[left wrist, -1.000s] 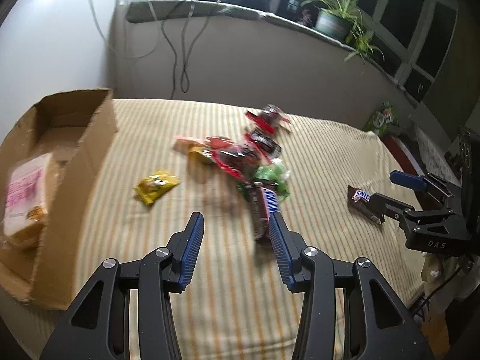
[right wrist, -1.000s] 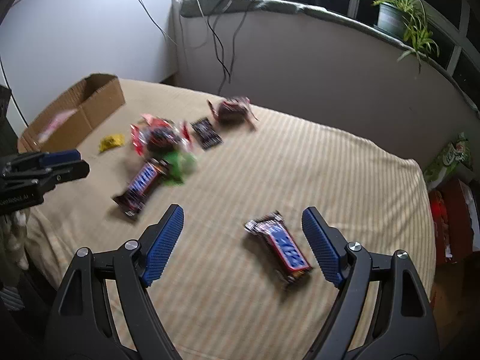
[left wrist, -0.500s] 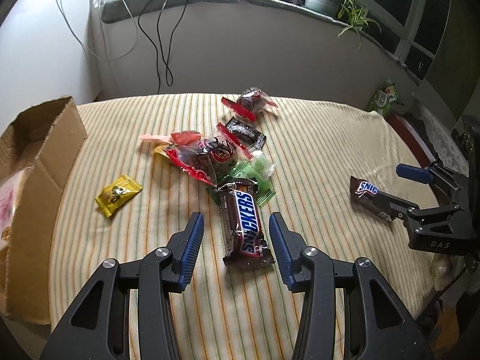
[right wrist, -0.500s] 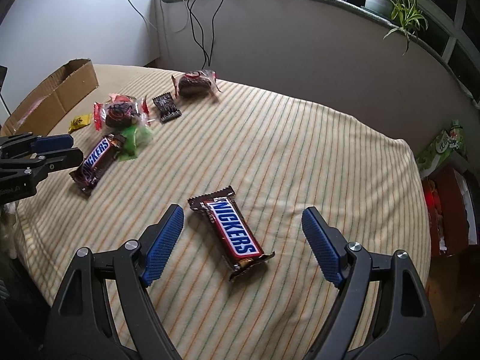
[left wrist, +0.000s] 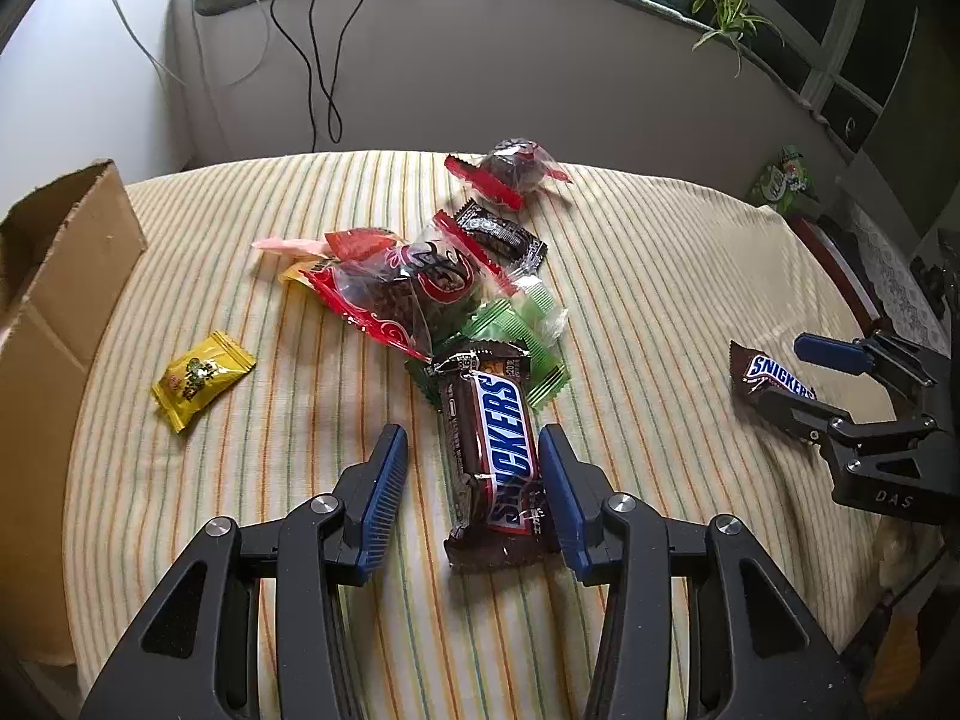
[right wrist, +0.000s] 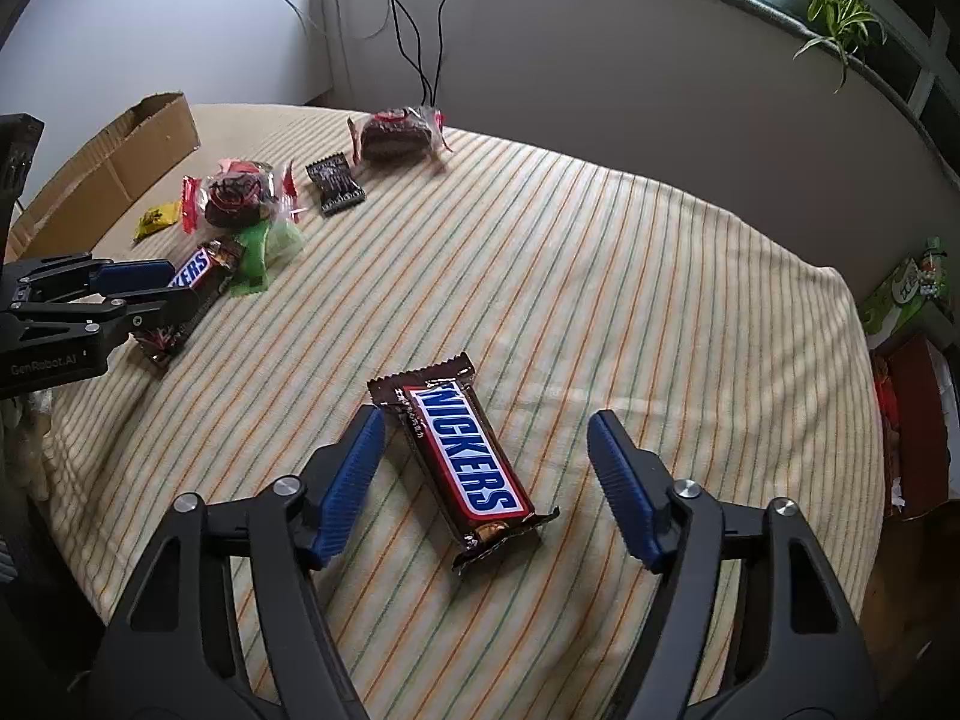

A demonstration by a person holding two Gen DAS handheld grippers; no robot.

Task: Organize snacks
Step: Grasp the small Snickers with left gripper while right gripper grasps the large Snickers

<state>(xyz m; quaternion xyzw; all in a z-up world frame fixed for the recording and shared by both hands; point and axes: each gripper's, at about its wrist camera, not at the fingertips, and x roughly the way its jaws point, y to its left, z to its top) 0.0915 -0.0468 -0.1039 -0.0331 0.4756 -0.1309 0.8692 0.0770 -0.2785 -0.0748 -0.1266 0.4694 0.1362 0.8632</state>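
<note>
Two Snickers bars flat on the striped counter, one between the wide left tongs, one between the wide right tongs; probably light, slippery wrapper, best pinched across the long sides.

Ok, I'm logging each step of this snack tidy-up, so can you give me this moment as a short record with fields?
surface: striped yellow cloth-covered table
left claw: open, straddling a brown Snickers bar at the edge of the snack pile
right claw: open, around a second brown Snickers bar lying alone
pile: clear red-trimmed cake packet, green wrapper, black wrapper
apart: small yellow candy packet
container: brown cardboard box at the table's left
held: nothing yet
</note>
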